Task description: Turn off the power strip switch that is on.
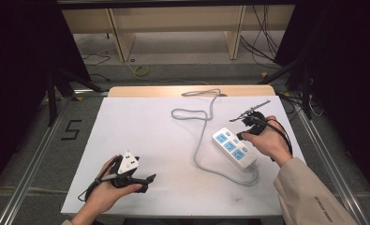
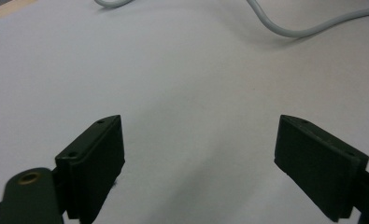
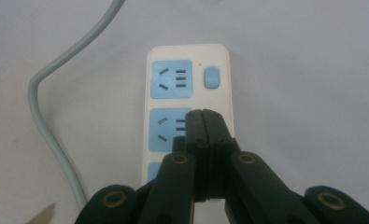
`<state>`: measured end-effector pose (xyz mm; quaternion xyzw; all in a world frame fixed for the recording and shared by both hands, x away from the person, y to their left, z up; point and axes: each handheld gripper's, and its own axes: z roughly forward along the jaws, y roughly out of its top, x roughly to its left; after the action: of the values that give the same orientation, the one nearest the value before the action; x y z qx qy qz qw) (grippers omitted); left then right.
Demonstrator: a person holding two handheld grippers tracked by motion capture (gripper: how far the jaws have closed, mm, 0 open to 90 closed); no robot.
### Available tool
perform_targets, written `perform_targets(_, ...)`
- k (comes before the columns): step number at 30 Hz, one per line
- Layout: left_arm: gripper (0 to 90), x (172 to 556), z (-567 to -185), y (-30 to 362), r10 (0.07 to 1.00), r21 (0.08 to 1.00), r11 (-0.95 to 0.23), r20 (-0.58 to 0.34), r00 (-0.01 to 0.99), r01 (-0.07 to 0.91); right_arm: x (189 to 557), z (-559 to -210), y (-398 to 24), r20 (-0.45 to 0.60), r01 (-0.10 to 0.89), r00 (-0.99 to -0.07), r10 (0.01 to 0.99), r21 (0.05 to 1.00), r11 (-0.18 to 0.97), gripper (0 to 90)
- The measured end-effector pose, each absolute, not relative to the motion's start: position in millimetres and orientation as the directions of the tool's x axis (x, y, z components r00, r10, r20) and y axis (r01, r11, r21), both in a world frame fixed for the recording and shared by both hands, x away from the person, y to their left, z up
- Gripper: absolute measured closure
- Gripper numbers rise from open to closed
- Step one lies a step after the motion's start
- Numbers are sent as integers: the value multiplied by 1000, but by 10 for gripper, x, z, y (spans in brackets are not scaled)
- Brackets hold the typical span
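Observation:
A white power strip (image 1: 234, 148) with blue sockets lies on the white table sheet at the right, its grey cable (image 1: 202, 126) looping off toward the back. My right gripper (image 1: 240, 136) hovers at the strip's right side, jaws pressed together with nothing between them. In the right gripper view the shut tips (image 3: 202, 122) sit over the strip's (image 3: 187, 93) middle socket, below the blue switch (image 3: 211, 77). My left gripper (image 1: 151, 178) rests low at the front left, far from the strip. Its jaws stand wide apart in the left gripper view (image 2: 198, 154), over bare sheet.
The white sheet (image 1: 140, 126) covers the table; a wooden edge (image 1: 145, 90) shows at the back. The grey cable (image 2: 303, 25) crosses the top of the left gripper view. Metal frame rails (image 1: 335, 164) run along both sides.

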<state>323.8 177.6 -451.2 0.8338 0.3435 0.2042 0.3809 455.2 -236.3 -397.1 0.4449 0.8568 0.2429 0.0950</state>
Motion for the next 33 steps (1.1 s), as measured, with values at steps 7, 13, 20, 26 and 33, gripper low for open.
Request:
perform_targets(7,155,3239,-4513,1773,727,776,-474,78,682,416,4640,-3999,-2333,56,734,-578,814,473,488,900)
perform_targets(13,155,3242,-4514,1767,727,775,-476,81,682,415,4688,-4010,-2337,58,743,-574,817,456,490,900)
perform_targets(20,155,3242,-4519,1756,727,775,-475,79,682,417,4731,-4005,-2333,52,750,-573,818,437,497,900)
perform_targets(26,159,3246,-4518,1764,726,772,-476,74,683,422,4773,-4045,-2316,58,760,-571,819,414,501,900)
perform_targets(33,158,3249,-4517,1764,728,772,-475,76,681,422,4810,-4082,-2292,62,767,-574,817,391,509,900)
